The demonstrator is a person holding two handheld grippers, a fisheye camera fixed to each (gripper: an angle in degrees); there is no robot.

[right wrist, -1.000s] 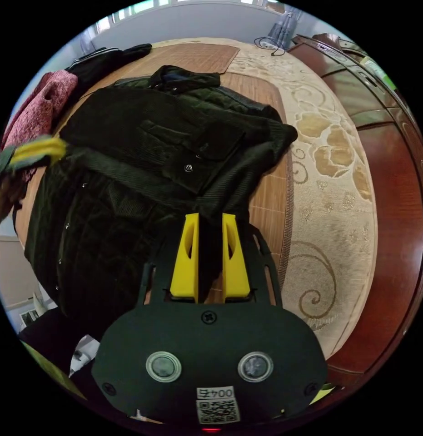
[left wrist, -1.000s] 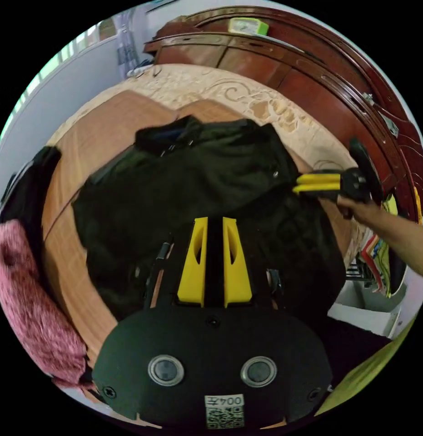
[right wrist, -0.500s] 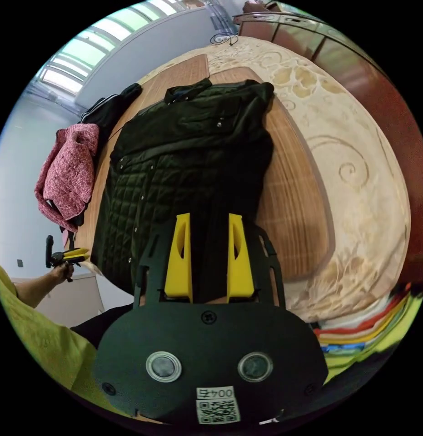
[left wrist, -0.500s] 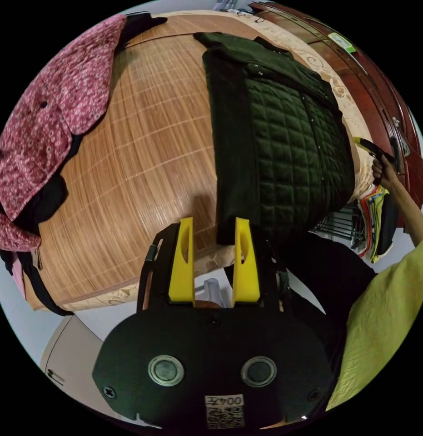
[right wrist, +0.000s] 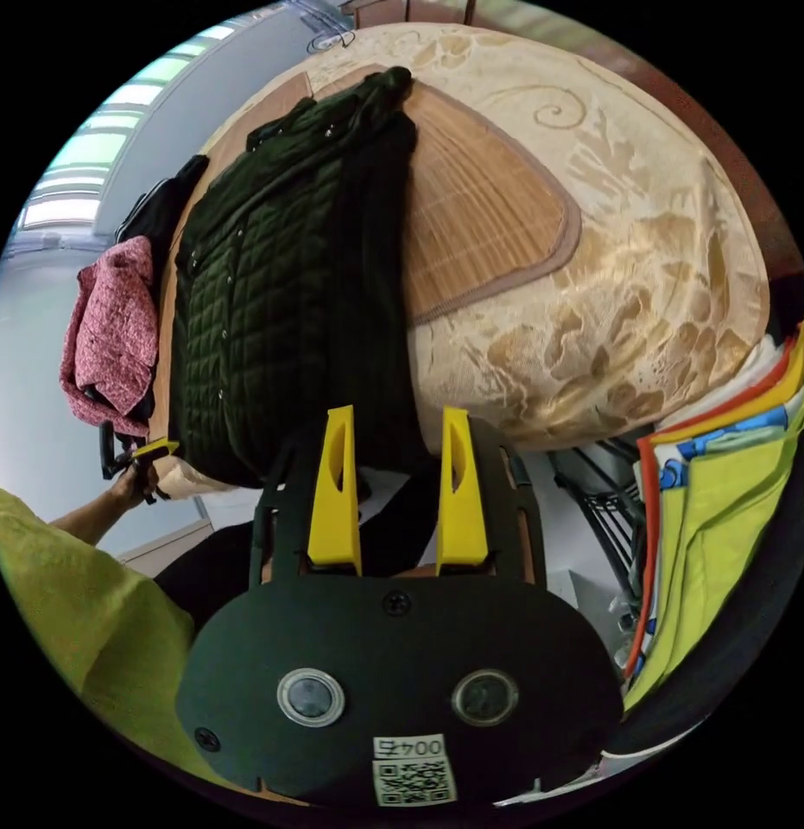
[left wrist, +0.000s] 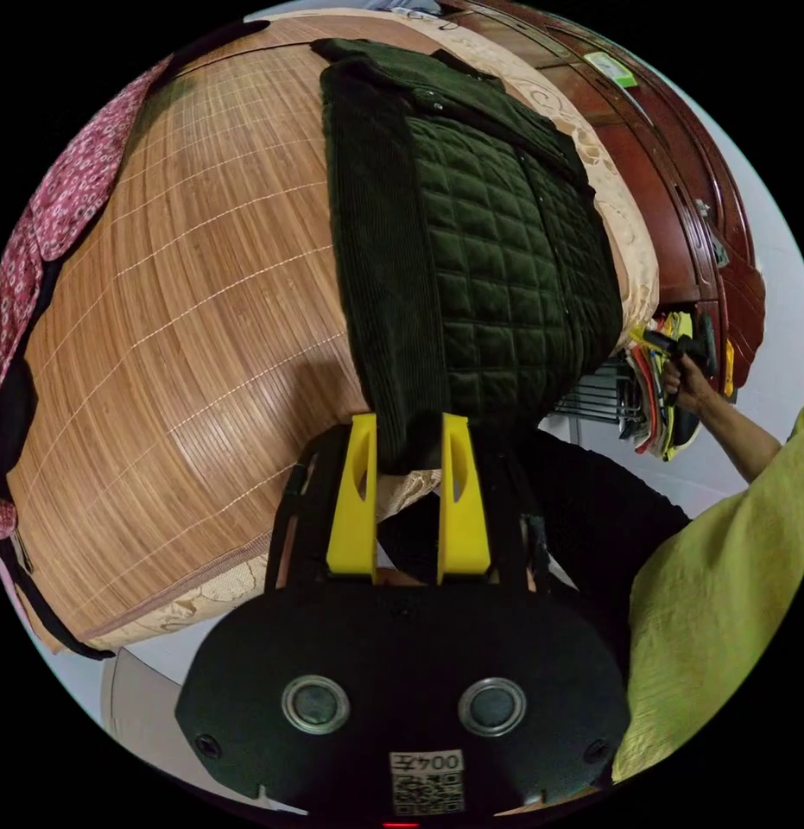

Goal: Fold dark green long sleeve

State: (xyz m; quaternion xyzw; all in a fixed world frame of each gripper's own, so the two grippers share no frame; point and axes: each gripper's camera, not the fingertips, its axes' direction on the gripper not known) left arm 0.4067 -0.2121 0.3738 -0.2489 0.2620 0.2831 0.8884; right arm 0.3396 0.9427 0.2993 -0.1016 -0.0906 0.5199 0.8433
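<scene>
Dark green jacket (left wrist: 471, 250) between parted left tongs (left wrist: 408, 432)

The pink garment (left wrist: 47, 216) runs off the left gripper view's edge.

**Both grippers apart, fingers spread**

My left gripper (left wrist: 408, 432) has its yellow fingers (left wrist: 353, 492) parted, a gap between them. My right gripper (right wrist: 393, 427) likewise has its fingers (right wrist: 458, 488) spread wide. In the left gripper view, my right hand (left wrist: 688, 380) grips its handle, forearm extended from a yellow-green sleeve (left wrist: 730, 561).
</scene>
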